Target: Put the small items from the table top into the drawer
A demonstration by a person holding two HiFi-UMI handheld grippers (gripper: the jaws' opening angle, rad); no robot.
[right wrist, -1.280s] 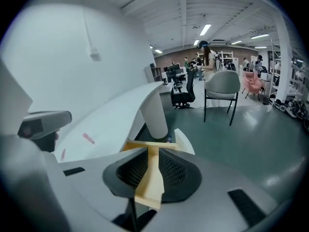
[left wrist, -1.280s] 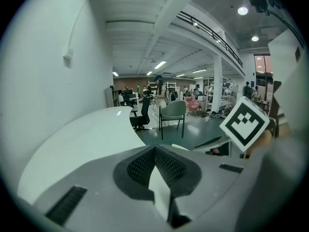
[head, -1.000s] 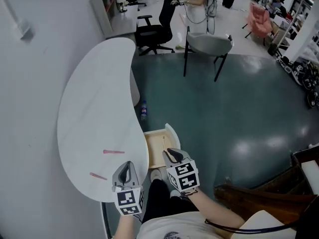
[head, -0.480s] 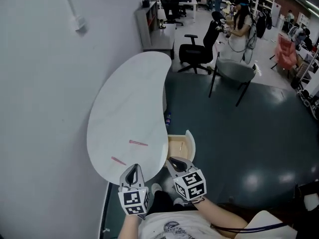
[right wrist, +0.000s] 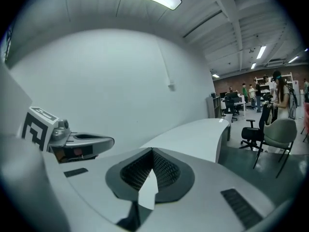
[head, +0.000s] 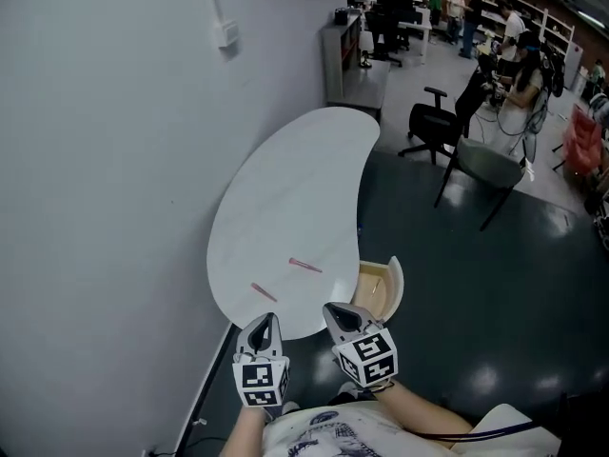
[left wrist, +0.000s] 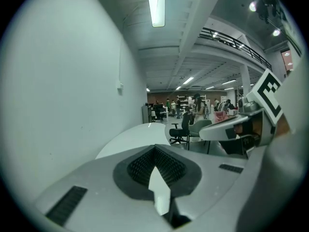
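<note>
Two thin pink sticks lie on the white curved table [head: 285,188]: one [head: 305,266] near the middle, the other [head: 264,292] closer to me. At the table's right edge the wooden drawer [head: 393,286] stands pulled out. My left gripper [head: 267,320] is shut and empty, just off the table's near end, pointing along it. My right gripper [head: 338,310] hangs beside it, near the drawer's front; its jaws have just been closing with nothing between them and now stand shut. The left gripper view shows shut jaws [left wrist: 155,151] before the table [left wrist: 137,132]; the right gripper view shows the same [right wrist: 152,153].
A white wall [head: 114,160] runs along the table's left side. Beyond the table stand a black office chair [head: 440,122], a grey chair [head: 485,165] and a low cabinet [head: 354,60]. Several people are at the back of the room. Dark floor lies right of the drawer.
Both grippers have drawn back from over the table's near part and the drawer to just off its near end. The whole table has slid right and down in the head view.
</note>
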